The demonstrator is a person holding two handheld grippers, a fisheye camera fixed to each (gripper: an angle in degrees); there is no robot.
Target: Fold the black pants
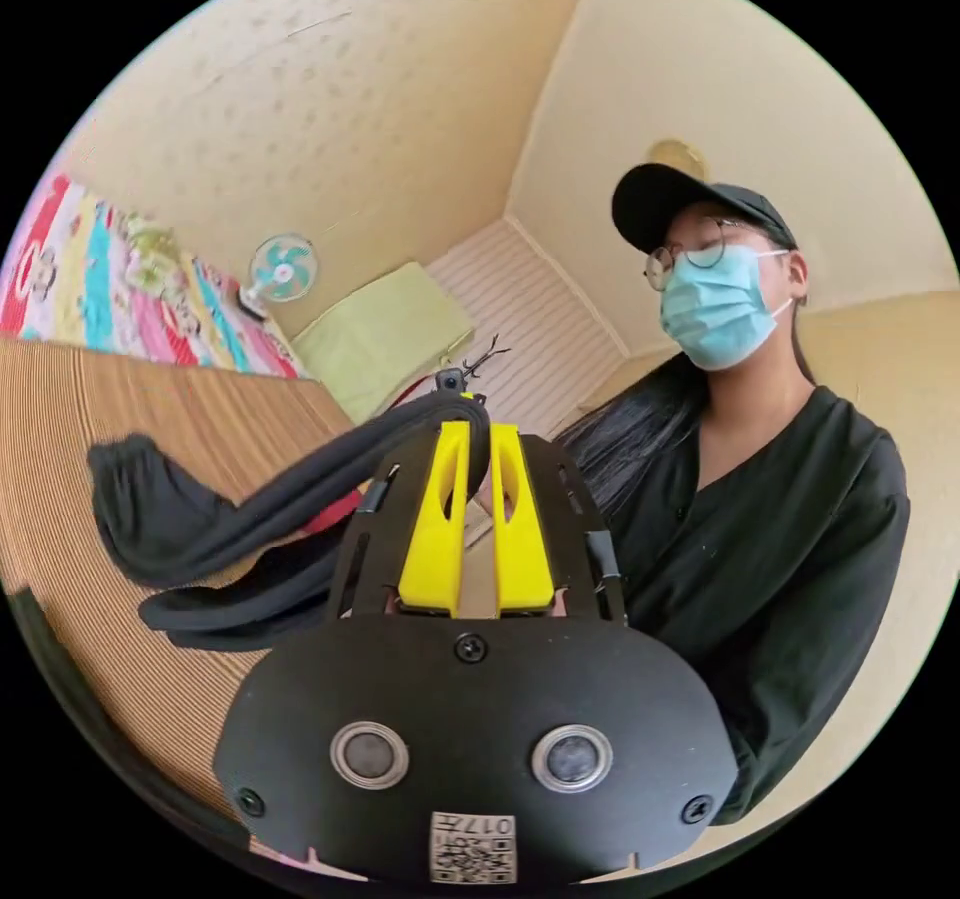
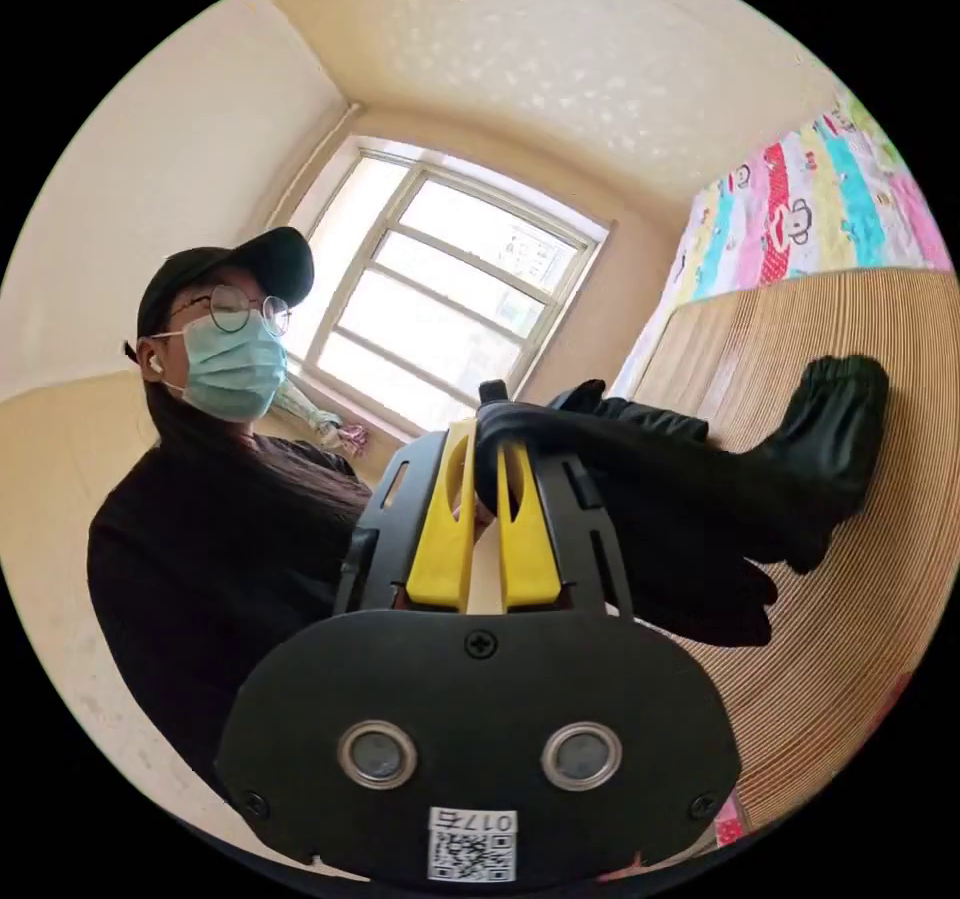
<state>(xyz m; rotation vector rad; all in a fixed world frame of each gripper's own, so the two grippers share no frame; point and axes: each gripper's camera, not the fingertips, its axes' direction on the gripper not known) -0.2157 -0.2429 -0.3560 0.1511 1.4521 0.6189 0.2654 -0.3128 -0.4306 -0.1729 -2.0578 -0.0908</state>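
The black pants (image 1: 190, 529) hang lifted off a ribbed tan mat (image 1: 120, 439), one gathered cuff drooping at the left of the left gripper view. My left gripper (image 1: 478, 434) has its yellow jaws shut on a strip of that black cloth at the tips. In the right gripper view the black pants (image 2: 700, 479) stretch rightward to a gathered cuff over the tan mat (image 2: 850, 659). My right gripper (image 2: 488, 437) is shut on a fold of the cloth too. Both cameras tilt up toward the person.
A person in a black top (image 1: 760, 579) stands close behind both grippers. A colourful sheet (image 1: 110, 289), a small fan (image 1: 283, 269) and a green cushion (image 1: 385, 334) lie beyond the mat. A bright window (image 2: 450, 289) is behind the person.
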